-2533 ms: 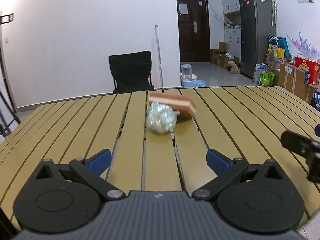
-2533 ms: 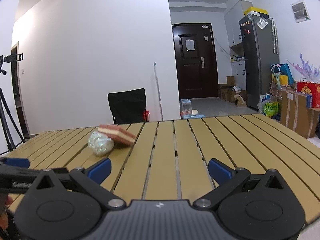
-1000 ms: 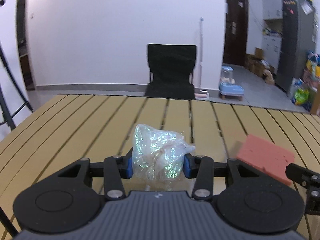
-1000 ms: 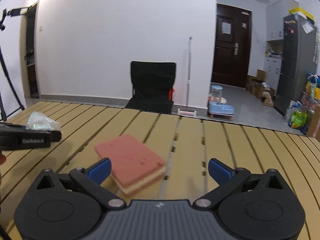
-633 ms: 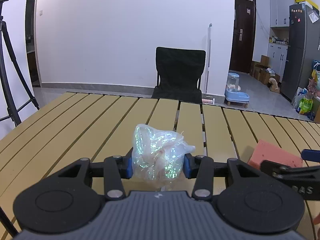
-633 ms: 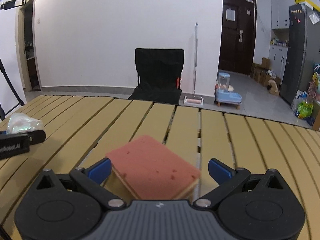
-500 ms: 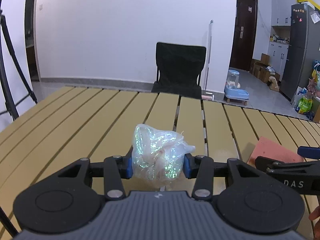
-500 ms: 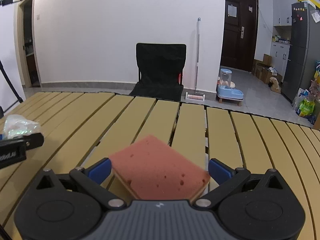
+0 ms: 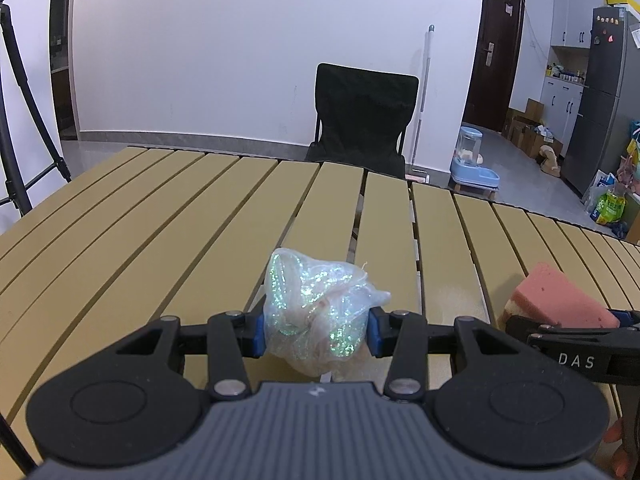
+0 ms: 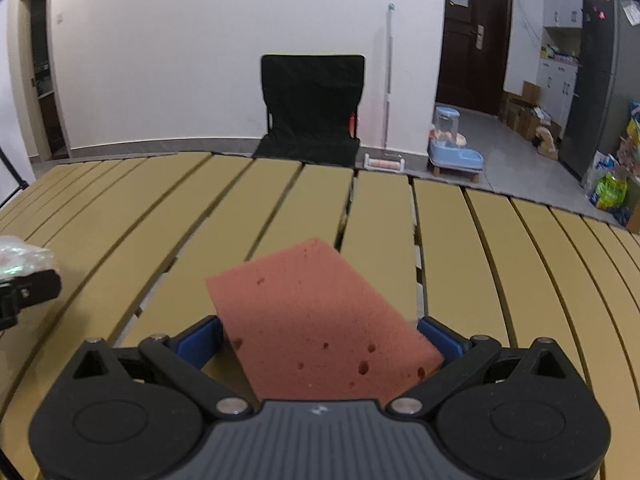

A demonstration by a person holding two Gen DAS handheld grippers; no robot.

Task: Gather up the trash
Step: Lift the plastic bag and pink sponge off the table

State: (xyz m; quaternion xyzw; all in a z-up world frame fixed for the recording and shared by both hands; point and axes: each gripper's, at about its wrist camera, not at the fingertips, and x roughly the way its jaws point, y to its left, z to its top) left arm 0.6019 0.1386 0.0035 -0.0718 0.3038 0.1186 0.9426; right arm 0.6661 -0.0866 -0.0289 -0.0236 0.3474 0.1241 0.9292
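Since 2.5 s ago left gripper [image 9: 316, 334] clamps glitter wad [image 9: 318, 312], right gripper [image 10: 320, 342] brackets pink sponge [image 10: 320, 328], pad contact unclear, staging both for removal.

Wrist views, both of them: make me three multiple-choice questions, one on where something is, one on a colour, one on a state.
1. Where is the pink sponge? A in a bin; B between the fingers of the right gripper; C on the floor.
2. What colour is the chair beyond the table? A red; B white; C black.
3. The left gripper is: A shut on the glittery plastic wad; B open, empty; C shut on the sponge.
Key: B, its blue pads flank the sponge; C, the fabric is black; A, it squeezes the wad from both sides.
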